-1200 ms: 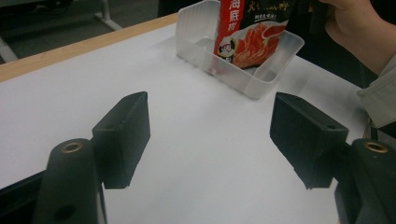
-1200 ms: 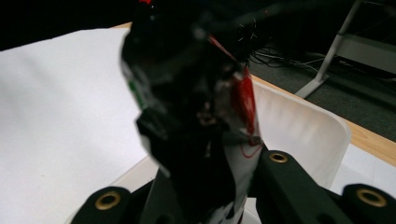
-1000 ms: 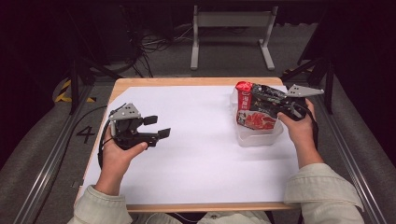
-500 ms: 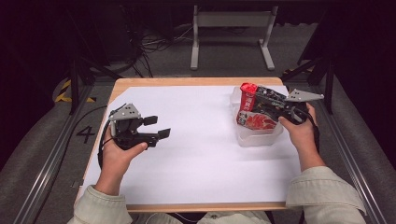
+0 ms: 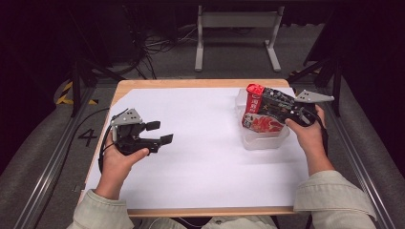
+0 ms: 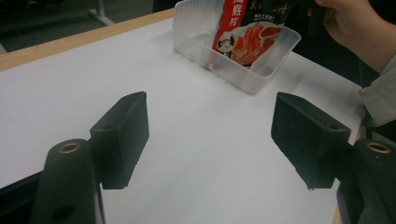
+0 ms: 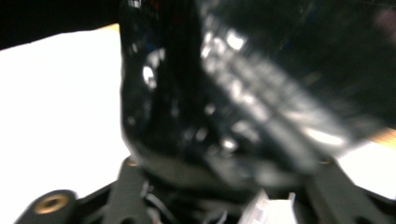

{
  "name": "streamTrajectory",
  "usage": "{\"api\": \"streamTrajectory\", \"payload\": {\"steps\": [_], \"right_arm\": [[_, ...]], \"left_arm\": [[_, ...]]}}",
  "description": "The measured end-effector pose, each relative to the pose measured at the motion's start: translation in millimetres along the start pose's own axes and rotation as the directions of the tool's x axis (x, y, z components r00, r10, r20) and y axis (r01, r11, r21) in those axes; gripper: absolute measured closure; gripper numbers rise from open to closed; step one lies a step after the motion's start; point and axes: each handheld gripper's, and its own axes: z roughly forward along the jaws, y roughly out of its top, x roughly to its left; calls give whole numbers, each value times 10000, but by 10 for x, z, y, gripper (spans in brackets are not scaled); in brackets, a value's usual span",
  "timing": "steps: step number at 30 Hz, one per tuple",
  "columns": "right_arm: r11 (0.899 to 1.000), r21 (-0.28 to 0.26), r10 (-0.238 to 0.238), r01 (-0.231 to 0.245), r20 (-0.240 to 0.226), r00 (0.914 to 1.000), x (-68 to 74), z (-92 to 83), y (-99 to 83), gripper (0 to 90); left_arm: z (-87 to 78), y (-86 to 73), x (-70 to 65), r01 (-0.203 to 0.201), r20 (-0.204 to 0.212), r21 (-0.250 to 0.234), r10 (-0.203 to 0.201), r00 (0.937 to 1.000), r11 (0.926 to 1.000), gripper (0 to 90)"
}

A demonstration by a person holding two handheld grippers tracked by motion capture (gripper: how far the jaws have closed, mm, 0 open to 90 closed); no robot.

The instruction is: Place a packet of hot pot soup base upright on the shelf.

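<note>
Where the white sheet covers the wooden table, the surface lies bare but for a clear plastic tray at the far right. Red and black snack pouch stands upright in the tray, its lower end inside the walls. Right gripper closed on the pouch near its top, right hand behind it; in the right gripper view the glossy black film sits blurred between the jaws. Left gripper held by the left hand over the sheet's left side, jaws wide apart, nothing between them, well apart from the tray. Room beyond dark: grey carpet, a white frame stand, loose cables, yellow-black floor tape.
</note>
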Motion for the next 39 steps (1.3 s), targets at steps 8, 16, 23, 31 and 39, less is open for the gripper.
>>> {"api": "streamTrajectory", "payload": {"steps": [8,16,23,31,39], "right_arm": [[9976,-685,115,-91,348,9993,4,-193,139,323],[9892,-1333,-480,608,966,9942,96,-469,325,276],[9805,-1710,-869,972,664,9940,330,-639,417,270],[9741,-1888,-1418,1243,-820,9865,787,-687,442,271],[9875,-1306,-1131,883,-1963,9740,1025,-579,278,271]], "left_arm": [[-11,-178,10,92,146,181,-95,9998,9998,283],[-55,-359,20,54,41,131,-54,10000,9999,281],[-79,-487,-32,-133,14,55,133,9999,9999,280],[-139,-608,-26,-132,214,-328,139,9997,9994,269],[-204,-730,7,-204,280,-612,221,9994,9979,261]]}}
